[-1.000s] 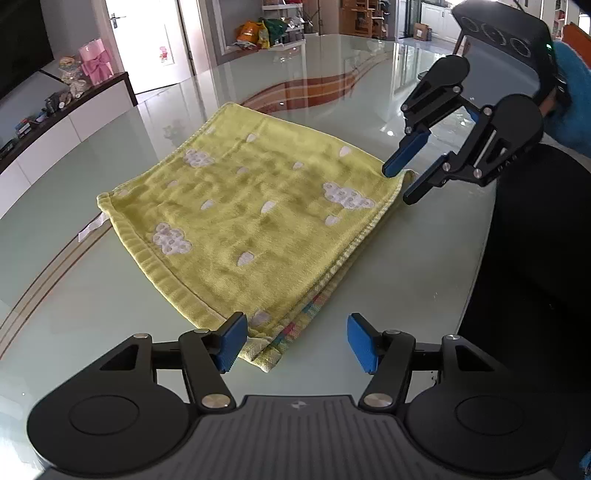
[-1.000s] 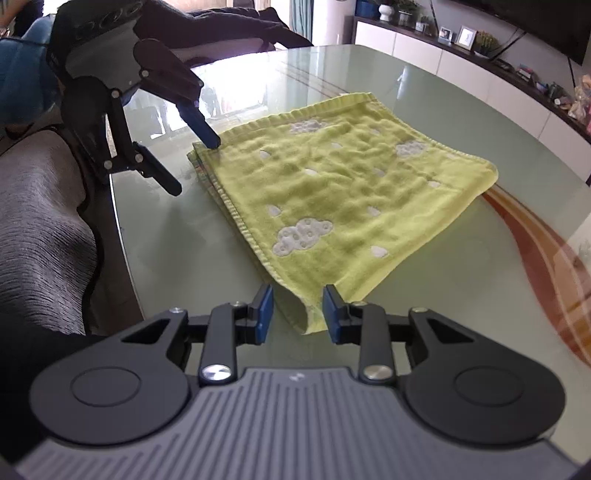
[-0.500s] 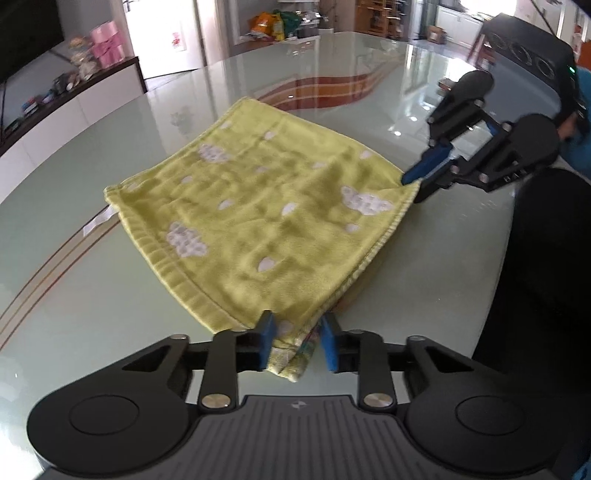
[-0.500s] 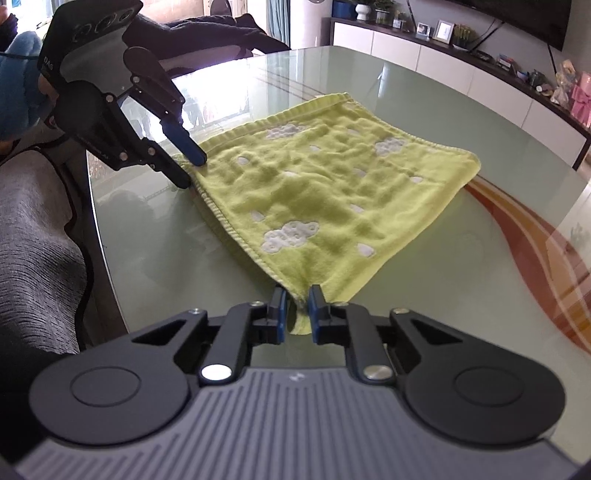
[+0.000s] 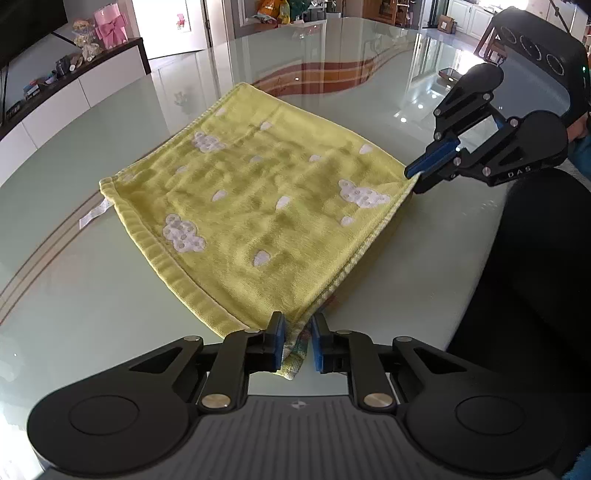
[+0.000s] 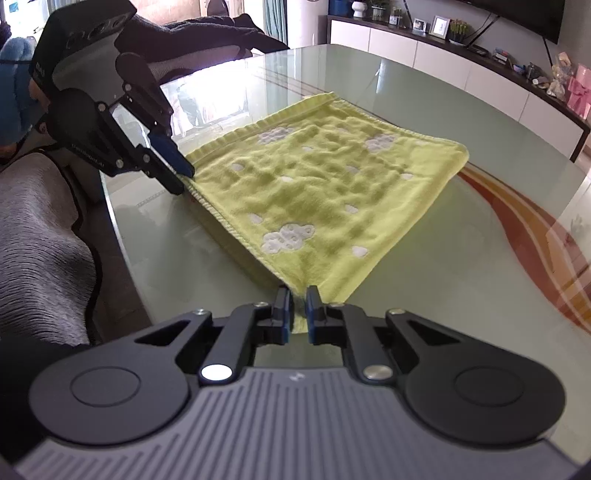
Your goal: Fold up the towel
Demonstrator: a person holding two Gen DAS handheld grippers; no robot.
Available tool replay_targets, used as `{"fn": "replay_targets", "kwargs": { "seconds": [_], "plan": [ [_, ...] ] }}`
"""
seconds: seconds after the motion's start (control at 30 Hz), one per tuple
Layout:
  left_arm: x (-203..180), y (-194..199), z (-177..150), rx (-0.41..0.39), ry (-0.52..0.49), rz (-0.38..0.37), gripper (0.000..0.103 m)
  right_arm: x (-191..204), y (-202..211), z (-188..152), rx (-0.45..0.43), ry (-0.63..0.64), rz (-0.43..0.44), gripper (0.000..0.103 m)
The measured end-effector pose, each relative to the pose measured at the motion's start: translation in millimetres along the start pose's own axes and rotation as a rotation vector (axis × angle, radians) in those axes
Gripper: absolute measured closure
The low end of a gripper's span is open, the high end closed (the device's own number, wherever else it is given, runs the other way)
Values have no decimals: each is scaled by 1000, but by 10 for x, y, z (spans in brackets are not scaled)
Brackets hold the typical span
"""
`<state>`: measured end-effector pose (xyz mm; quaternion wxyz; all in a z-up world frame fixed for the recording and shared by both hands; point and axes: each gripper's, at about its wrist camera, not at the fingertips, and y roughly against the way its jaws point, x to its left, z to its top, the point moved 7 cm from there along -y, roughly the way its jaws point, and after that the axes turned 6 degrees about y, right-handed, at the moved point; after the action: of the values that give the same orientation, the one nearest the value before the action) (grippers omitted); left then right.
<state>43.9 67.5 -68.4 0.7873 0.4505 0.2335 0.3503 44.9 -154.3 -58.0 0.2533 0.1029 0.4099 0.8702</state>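
- One towel (image 5: 258,206) is seen, yellow-green terry with white cloud and drop motifs and a ribbed hem; it is already folded into layers, a multicoloured underside showing at the corner nearest the left wrist camera; five clouds can be counted from the right wrist view.
- The towel lies on a glossy glass-topped table (image 5: 92,302), close to the table's near edge, most of it flat; its two near corners are drawn up slightly off the glass.
- Two grippers are counted, each with two blue-padded fingers; the left gripper (image 5: 297,343) is narrowed onto one near corner, cloth being pinched between the pads; the right gripper (image 6: 296,314) is likewise closed on the other near corner (each is also seen from the opposite camera, at the towel's edge).
- A small white label (image 5: 94,214) is seen protruding from under the far left corner.
- A pink gift box (image 5: 110,24) with a bow is seen on a white sideboard (image 5: 48,107) beyond the table.
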Motion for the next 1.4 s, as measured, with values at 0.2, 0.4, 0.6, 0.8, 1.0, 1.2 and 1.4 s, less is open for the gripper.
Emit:
{"fn": "replay_targets", "kwargs": {
  "seconds": [0.2, 0.4, 0.6, 0.8, 1.0, 1.2, 1.4],
  "plan": [
    [-270, 27, -67, 11, -6, -1, 86, 13, 206, -104, -17, -12, 8, 94],
    [-482, 92, -147, 0, 20, 12, 87, 37, 373, -169, -36, -29, 31, 94],
    [-557, 110, -223, -14, 63, 54, 87, 104, 489, -203, -60, -32, 23, 94],
    [-431, 203, -277, -56, 138, 134, 88, 88, 548, -147, -100, -75, -7, 95],
    [-287, 291, -241, -97, 200, 182, 88, 48, 561, -86, -130, -108, -32, 95],
    [-316, 440, -144, -131, 210, 139, 87, 24, 497, -42, -123, -121, -33, 95],
    [-548, 306, -189, -97, 81, 91, 74, 64, 435, -96, -75, -89, -27, 94]
  ]
}}
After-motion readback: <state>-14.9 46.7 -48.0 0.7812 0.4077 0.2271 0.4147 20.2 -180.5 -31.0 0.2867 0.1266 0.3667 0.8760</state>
